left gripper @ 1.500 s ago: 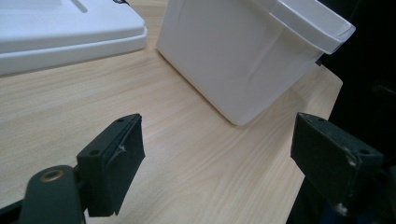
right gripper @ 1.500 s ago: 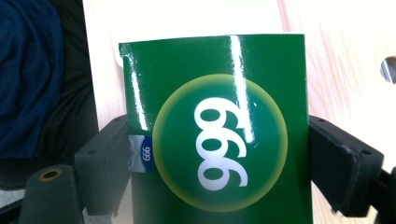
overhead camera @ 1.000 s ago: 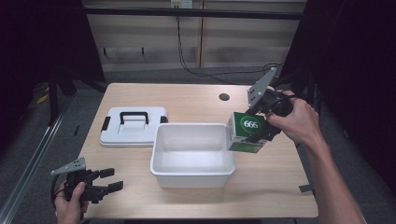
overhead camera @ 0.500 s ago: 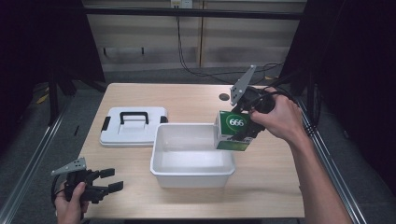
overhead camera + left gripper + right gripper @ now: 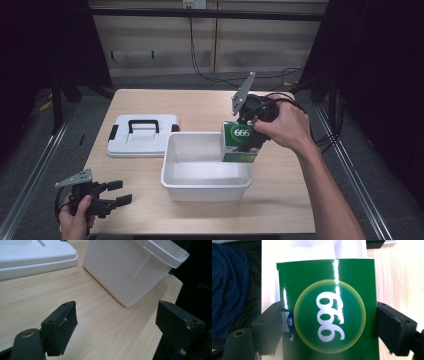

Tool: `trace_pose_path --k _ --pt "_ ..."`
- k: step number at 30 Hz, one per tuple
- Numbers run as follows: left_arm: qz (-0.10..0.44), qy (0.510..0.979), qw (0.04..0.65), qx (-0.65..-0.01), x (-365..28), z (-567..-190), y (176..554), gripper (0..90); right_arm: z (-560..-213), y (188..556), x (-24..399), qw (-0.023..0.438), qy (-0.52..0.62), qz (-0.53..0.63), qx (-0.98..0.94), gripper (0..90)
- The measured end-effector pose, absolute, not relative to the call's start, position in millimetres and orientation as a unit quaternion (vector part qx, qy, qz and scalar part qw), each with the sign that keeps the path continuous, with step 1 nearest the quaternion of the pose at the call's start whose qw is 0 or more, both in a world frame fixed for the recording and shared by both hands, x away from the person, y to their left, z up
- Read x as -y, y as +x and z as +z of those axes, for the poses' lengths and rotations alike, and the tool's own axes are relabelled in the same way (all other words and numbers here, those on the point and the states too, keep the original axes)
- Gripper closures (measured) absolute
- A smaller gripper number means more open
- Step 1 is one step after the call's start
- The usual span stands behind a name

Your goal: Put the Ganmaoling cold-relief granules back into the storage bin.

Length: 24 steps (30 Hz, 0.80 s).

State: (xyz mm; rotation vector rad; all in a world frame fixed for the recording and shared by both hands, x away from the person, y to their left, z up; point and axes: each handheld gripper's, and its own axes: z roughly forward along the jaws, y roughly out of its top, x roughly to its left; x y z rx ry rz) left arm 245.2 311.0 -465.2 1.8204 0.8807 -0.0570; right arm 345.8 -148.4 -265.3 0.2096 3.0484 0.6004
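Observation:
A green box marked 666 [image 5: 239,142] hangs over the right end of the white bin [image 5: 180,184], with my right gripper [image 5: 248,136] shut on it. In the right gripper view the green box [image 5: 329,310] sits between the two black jaws, its printed face toward the camera. My left gripper [image 5: 112,193] rests low at the table's front left corner, held by a hand, open and holding nothing. In the left gripper view its fingers [image 5: 60,325] stand wide apart, with the white bin [image 5: 130,270] ahead of them.
A white lid with a black handle [image 5: 142,134] lies flat on the table to the left of the bin, and the same white lid [image 5: 32,257] appears at the upper left of the left gripper view. Cables trail off the table's far right.
My right gripper has carried the green box leftward and down, from beside the bin's right end to over its right end. The left gripper has stayed put.

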Motion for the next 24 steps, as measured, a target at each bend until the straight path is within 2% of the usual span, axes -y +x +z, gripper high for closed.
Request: trace_pose_path --k 24 --pt "-0.025 0.762 0.532 -0.369 -311.1 -465.2 245.2 17.4 -295.2 357.0 114.2 -0.002 0.051 0.148 -0.988 15.8"
